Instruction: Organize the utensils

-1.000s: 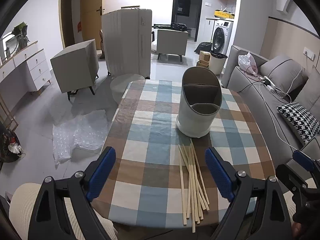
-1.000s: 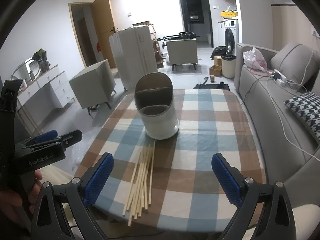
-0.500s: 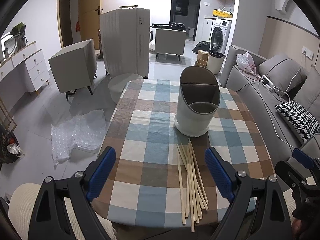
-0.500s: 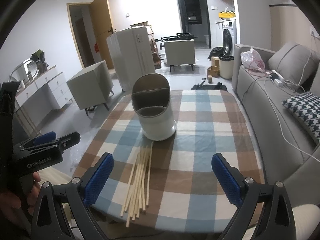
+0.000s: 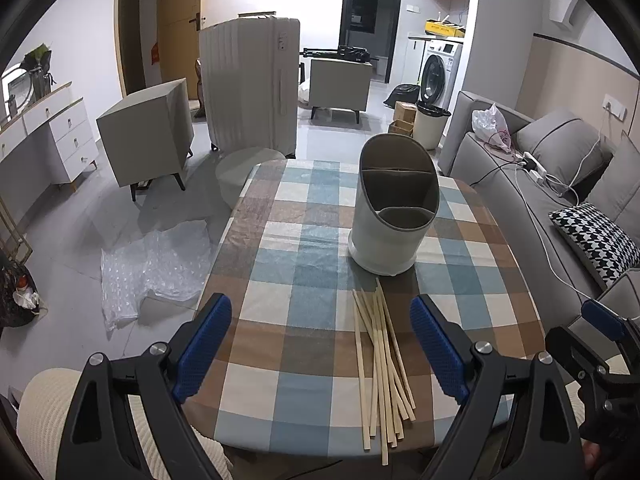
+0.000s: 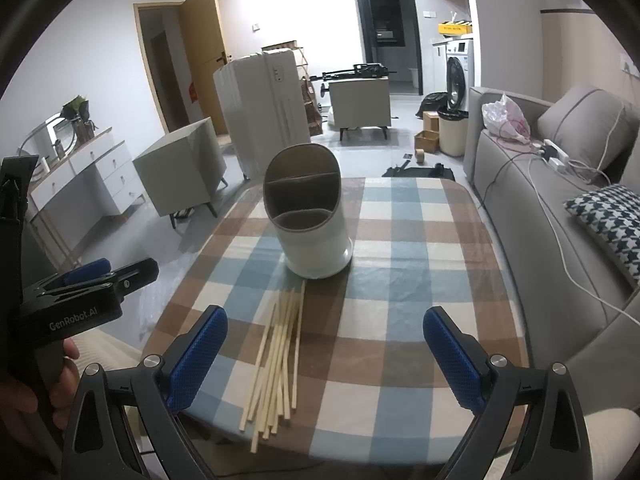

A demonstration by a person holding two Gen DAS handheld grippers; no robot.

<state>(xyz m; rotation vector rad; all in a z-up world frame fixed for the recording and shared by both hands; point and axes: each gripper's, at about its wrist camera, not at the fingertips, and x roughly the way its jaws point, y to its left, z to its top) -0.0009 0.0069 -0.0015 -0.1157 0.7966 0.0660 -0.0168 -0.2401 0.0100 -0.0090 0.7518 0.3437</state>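
Left gripper [image 5: 320,354] and right gripper [image 6: 325,358] hover over the near edge of a checked tablecloth [image 5: 312,264], both w/ blue-padded fingers spread wide, grasping nothing. Between them, at the near edge, a loose bundle of wooden chopsticks [image 5: 382,364] lies flat, tips fanning slightly, far ends pointing toward a white utensil holder [image 5: 394,210]. The holder stands upright mid-table, just beyond the chopsticks' far tips, its divided compartments showing nothing inside. Far right, a grey sofa [image 5: 532,184] w/ a houndstooth cushion [image 5: 600,236] runs alongside the table. Far left, bubble wrap [image 5: 156,264] on the floor; beyond, a white suitcase [image 5: 250,88] stands upright.
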